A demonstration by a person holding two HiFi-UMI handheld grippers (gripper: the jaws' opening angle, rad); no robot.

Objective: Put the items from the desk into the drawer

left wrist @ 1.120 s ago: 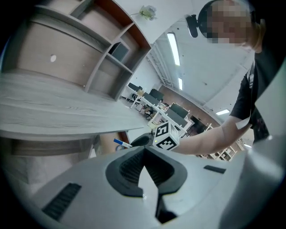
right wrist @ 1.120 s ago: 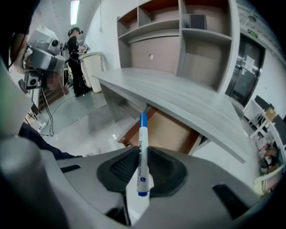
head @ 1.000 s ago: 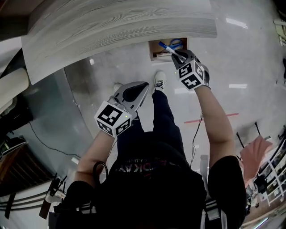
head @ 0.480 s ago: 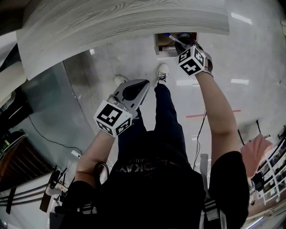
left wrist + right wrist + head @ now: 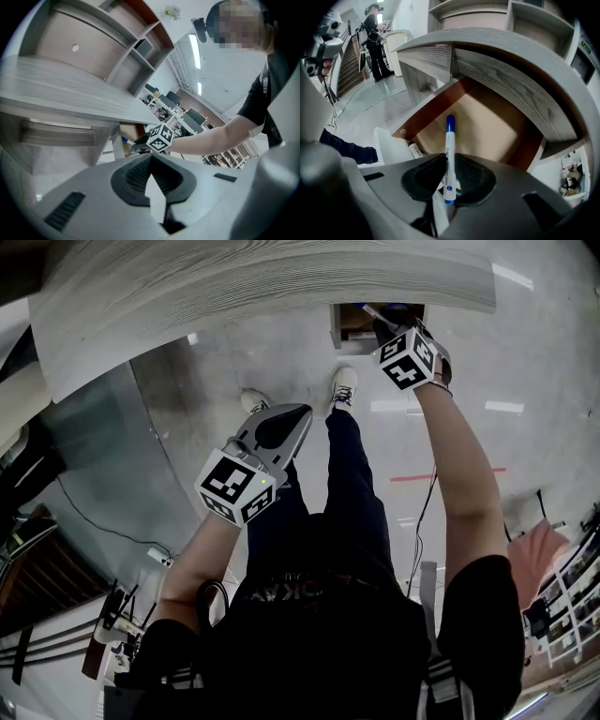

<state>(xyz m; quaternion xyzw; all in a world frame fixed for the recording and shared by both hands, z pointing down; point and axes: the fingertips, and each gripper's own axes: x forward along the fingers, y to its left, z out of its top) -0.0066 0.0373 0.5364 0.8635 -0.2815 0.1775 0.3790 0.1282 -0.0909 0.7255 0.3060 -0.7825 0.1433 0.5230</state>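
Observation:
My right gripper (image 5: 449, 180) is shut on a white marker with a blue cap (image 5: 449, 151), which points into the open drawer (image 5: 487, 124) under the desk edge. In the head view the right gripper (image 5: 392, 332) reaches into the drawer (image 5: 349, 326), and the marker (image 5: 375, 313) pokes out ahead of it. A second pen (image 5: 415, 150) lies at the drawer's near left corner. My left gripper (image 5: 281, 432) hangs lower down over the floor, shut with nothing in it. From the left gripper view (image 5: 151, 180) the right gripper (image 5: 159, 139) shows by the drawer.
The grey wood-grain desk top (image 5: 253, 282) spans the upper head view and overhangs the drawer. Below are the person's legs and white shoes (image 5: 342, 385) on a glossy floor. A shelving unit (image 5: 108, 51) rises behind the desk. Another person (image 5: 374, 33) stands far off to the left.
My right gripper has carried the marker up and forward, from in front of the drawer to inside its opening under the desk edge. The left gripper has barely moved.

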